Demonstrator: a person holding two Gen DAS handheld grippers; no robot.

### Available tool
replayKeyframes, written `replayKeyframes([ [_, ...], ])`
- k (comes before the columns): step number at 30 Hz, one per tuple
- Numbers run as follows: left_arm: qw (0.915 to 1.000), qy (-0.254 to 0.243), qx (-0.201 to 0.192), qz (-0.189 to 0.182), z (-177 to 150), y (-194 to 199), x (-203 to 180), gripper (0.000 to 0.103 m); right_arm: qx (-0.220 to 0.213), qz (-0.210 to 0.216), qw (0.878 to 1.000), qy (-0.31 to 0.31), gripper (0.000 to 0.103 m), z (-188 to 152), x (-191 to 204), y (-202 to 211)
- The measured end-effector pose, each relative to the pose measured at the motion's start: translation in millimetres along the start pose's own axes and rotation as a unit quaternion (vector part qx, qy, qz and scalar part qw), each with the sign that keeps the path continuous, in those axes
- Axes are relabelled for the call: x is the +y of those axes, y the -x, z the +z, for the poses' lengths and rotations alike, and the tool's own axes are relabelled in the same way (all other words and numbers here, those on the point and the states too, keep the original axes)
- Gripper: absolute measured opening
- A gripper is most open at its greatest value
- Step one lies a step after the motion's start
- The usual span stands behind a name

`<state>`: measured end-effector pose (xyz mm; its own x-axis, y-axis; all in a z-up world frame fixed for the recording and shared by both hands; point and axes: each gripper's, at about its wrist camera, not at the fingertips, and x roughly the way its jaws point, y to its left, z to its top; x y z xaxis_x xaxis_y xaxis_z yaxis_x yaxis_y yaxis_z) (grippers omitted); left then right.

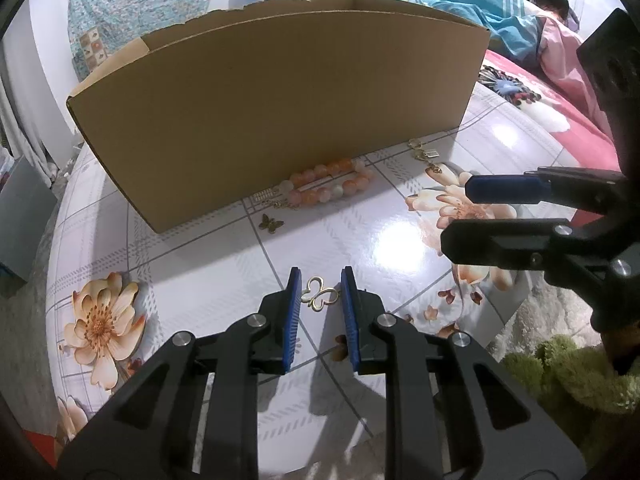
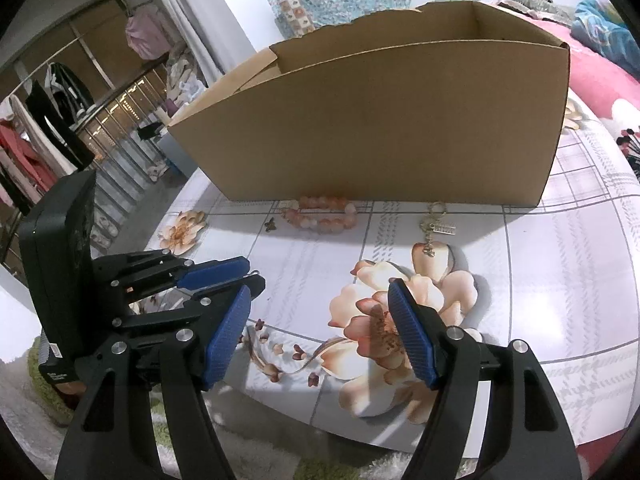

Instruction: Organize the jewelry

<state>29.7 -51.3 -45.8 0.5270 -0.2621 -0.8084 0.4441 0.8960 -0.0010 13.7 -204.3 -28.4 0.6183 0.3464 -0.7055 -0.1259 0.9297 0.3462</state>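
A gold open-work butterfly pendant (image 1: 320,298) lies flat on the flowered tabletop (image 1: 200,272). My left gripper (image 1: 321,280) points down at it, one blue pad on each side and a thin gap to each, so it is open and narrow. In the right wrist view the left gripper (image 2: 252,274) shows at the left and hides the pendant. My right gripper (image 2: 319,290) stands wide open over a printed flower with nothing in it; it also enters the left wrist view as the right gripper (image 1: 456,216). A peach bead bracelet (image 1: 332,184) (image 2: 324,214) lies against the cardboard box (image 1: 280,100) (image 2: 380,120).
A small dark butterfly charm (image 1: 271,224) (image 2: 271,224) lies near the bracelet. Gold pieces with a tag (image 1: 426,156) (image 2: 434,228) lie by the box's right end. A person (image 1: 548,0) lies on the bed behind. A green rug (image 1: 560,368) borders the table.
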Motion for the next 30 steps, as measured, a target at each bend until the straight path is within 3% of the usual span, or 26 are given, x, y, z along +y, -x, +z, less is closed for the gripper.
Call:
replayKeyframes([
  [9, 0.9989, 0.031, -0.023, 0.027, -3, 18, 27, 0.019, -0.01, 0.005, 0.999, 0.049, 0.068, 14, 22, -6],
  [14, 0.9968, 0.058, -0.037, 0.04, -8, 26, 48, 0.019, 0.007, 0.017, 0.995, 0.096, 0.05, 29, 47, -31],
  [21, 0.996, 0.07, -0.047, 0.03, -15, 29, 71, 0.019, 0.033, -0.001, 0.99, 0.136, 0.025, 42, 65, -67],
  [30, 0.9957, 0.077, -0.051, 0.012, -12, 22, 86, 0.019, 0.051, -0.033, 0.984, 0.167, 0.014, 48, 72, -85],
])
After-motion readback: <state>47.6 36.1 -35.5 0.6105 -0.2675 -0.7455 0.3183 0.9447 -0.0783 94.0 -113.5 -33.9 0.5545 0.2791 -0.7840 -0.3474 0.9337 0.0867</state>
